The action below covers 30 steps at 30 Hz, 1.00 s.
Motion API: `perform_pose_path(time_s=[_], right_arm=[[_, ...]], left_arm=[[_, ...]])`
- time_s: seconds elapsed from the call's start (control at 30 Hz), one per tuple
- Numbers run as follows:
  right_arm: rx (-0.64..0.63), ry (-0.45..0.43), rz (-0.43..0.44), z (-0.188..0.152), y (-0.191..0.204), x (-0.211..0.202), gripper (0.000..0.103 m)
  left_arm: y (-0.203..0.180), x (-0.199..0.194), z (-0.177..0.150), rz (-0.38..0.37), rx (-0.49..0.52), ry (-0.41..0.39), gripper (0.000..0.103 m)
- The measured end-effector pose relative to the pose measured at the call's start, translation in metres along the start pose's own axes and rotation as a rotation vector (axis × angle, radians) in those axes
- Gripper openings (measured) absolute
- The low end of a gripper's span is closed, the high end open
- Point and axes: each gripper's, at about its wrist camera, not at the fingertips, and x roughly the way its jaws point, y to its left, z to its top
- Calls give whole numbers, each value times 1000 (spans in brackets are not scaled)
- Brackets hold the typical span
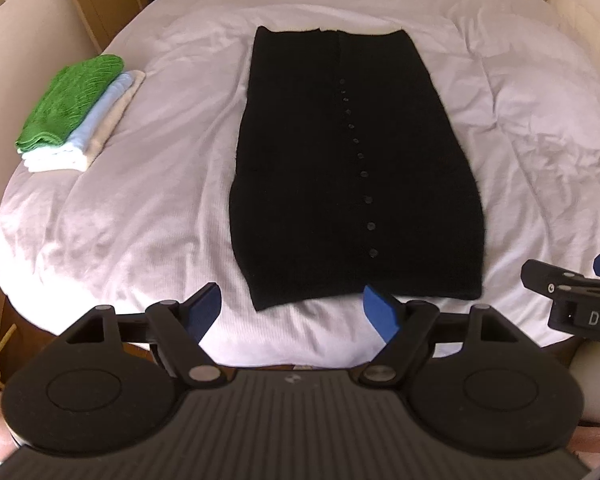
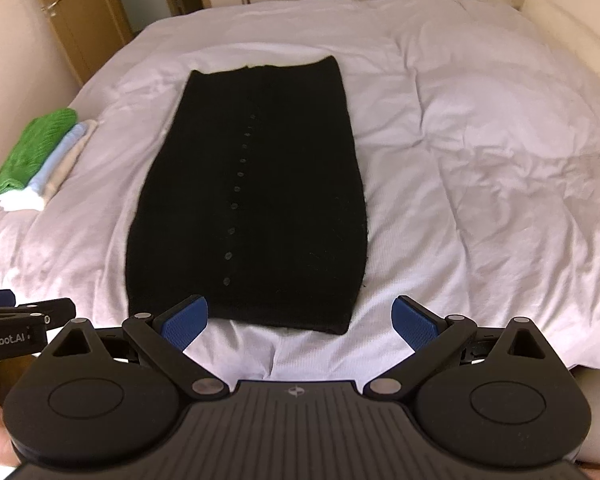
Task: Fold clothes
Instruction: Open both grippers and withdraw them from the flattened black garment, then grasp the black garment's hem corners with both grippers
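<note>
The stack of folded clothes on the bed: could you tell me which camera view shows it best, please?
The left wrist view: the stack of folded clothes appears larger there, its green, pale blue and cream layers distinct. The right wrist view shows it smaller, near the picture's left edge.

Two matte black handheld tools. Left gripper [image 1: 292, 312]: ribbed dark grey top plate with a small emblem, flanked by two round black discs each bearing an embossed ring; angled black link arms on silver pivot pins; triangular cut-outs in the outer brackets; blue textured fingers [image 1: 380, 312]. Right gripper [image 2: 300, 320]: same build, blue fingers [image 2: 414, 326]. White lettering on the side bodies, partly cut off: "DA" and "nRobot.AI".
</note>
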Motion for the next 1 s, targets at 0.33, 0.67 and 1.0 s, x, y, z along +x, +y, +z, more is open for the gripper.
perform_pose_path(time_s=[0.33,0.67,1.0], right_arm=[[53,-33,-36,-12,-1,110,101],[82,-129,-40,-40,1,165,101],[111,-310,-92,-106,15,140,101]], left_arm=[[3,111,9,-3,66,-21,76],[12,175,-16,-21,108,-84,76],[55,162,-88,-83,148,-266,75]])
